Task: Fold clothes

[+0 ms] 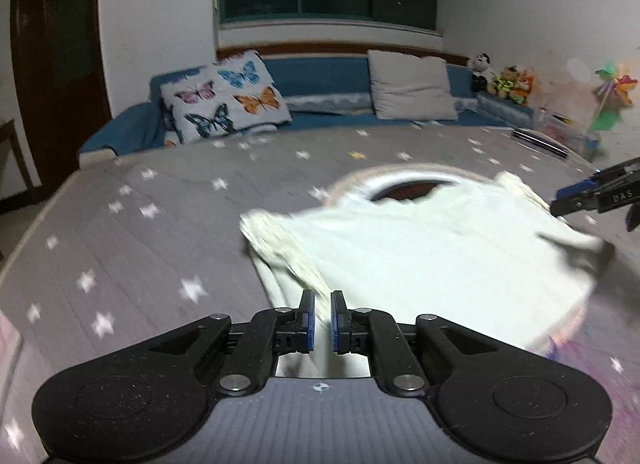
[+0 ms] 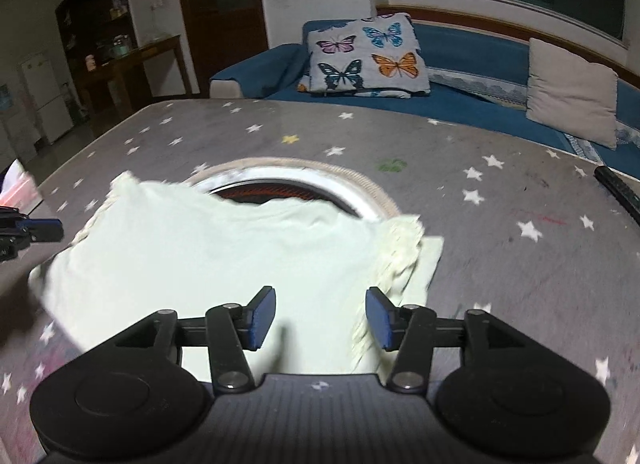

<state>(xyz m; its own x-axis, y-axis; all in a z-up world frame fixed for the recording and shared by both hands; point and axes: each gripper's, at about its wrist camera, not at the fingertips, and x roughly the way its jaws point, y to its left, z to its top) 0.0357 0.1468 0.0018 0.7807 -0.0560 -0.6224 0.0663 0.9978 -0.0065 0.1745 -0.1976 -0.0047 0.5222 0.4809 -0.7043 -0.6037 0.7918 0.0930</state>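
Pale cream top (image 2: 208, 248) lying flat near the front of a grey star-print bench (image 1: 120, 232), partly folded already: both knitted sleeves turned inward over the body, ribbed collar (image 2: 304, 168) farthest from the cameras, a dark reddish lining showing through the neck opening.

Left gripper (image 1: 322, 318) low at the near edge of the top, blue-padded fingers (image 1: 307, 316) almost together, only a slim gap left. Pale fabric running up through that gap, so probably pinched on the hem, though motion blur prevents certainty of a firm hold.

Right gripper (image 2: 320, 318) poised over the near right part of the garment, fingers (image 2: 262, 316) spread wide, nothing between them; cloth merely underneath, beside the fringed sleeve edge (image 2: 396, 252).

Handling, as a judgement: light, limp, thin body cloth, likely to sag and drag unless lifted at two points. Knitted sleeves bulkier, apt to slip out of their fold if tugged. No fragility, little slip on the textured cover. Best hold: the hem corners nearest the cameras, pinching through all layers, sleeve included, then carrying both corners evenly toward the collar. Uneven lift likely to skew the fold or spill a sleeve sideways.

Behind the bench: a blue sofa (image 2: 460, 104) with a butterfly cushion (image 2: 364, 56) and a plain beige cushion (image 2: 572, 92).
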